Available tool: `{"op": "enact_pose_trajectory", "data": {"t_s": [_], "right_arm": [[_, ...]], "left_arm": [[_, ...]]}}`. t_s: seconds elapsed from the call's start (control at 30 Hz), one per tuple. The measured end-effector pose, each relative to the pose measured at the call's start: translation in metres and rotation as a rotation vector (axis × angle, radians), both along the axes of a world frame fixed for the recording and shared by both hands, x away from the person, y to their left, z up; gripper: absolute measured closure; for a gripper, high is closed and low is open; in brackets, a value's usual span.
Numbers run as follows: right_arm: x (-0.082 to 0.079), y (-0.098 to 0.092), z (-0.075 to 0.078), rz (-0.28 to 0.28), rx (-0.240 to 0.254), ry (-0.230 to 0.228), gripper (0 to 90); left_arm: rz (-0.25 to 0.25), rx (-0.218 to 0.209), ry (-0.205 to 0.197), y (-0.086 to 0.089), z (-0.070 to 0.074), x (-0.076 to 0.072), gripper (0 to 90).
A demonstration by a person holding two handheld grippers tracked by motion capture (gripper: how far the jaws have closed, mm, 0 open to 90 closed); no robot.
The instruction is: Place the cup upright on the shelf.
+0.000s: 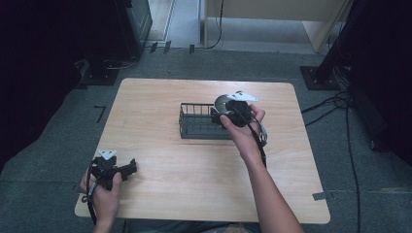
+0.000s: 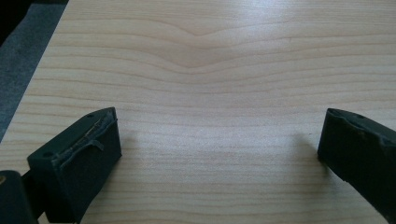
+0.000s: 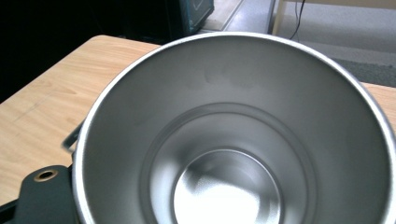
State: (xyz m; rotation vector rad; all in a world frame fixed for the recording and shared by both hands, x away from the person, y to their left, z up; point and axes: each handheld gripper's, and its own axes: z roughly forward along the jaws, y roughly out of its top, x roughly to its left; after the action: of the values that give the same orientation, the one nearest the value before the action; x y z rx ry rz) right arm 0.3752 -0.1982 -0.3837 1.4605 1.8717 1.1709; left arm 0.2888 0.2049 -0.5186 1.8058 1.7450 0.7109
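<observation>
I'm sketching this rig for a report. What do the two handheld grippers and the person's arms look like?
Both grippers are black: the left gripper and the right gripper each carry a grey three-cornered plate on top and trail a black cable. The left one's fingers are blocky dark pads, one with a frayed edge. The forearms are bare, no sleeves showing.

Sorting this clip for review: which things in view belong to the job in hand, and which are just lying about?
In the job:
- metal cup, empty, gripped at its rim by the right claw
- black wire basket, just beneath and beside the cup
- table bearing the basket

Lying about:
- left claw, open, idle at the table's near left corner
- floor cables
- dark stand beyond the table
</observation>
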Motion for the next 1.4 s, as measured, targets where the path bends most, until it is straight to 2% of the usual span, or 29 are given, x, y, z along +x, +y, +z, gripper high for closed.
{"op": "enact_pose_trajectory", "data": {"t_s": [0.13,0.23,0.57,0.83,1.03,1.4], "right_arm": [[0.012,0.000,-0.004,-0.010,0.001,0.006,16.0],[0.020,0.003,-0.012,-0.021,-0.019,-0.001,16.1],[0.033,0.007,-0.032,-0.049,-0.019,0.013,16.1],[0.037,0.007,-0.046,-0.056,-0.011,0.045,16.1],[0.038,0.005,-0.056,-0.058,-0.017,0.099,16.0],[0.039,0.003,-0.055,-0.053,-0.049,0.135,15.5]], "left_arm": [[0.000,0.000,0.001,0.000,0.000,0.000,0.0],[0.000,0.000,0.001,0.000,0.000,0.000,0.0],[0.000,0.000,0.001,0.000,0.000,0.000,0.0],[0.000,0.000,0.001,0.000,0.000,0.000,0.0],[-0.001,0.000,0.001,0.000,0.000,0.000,0.0],[-0.001,0.001,0.001,0.000,0.000,0.000,0.0]]}}
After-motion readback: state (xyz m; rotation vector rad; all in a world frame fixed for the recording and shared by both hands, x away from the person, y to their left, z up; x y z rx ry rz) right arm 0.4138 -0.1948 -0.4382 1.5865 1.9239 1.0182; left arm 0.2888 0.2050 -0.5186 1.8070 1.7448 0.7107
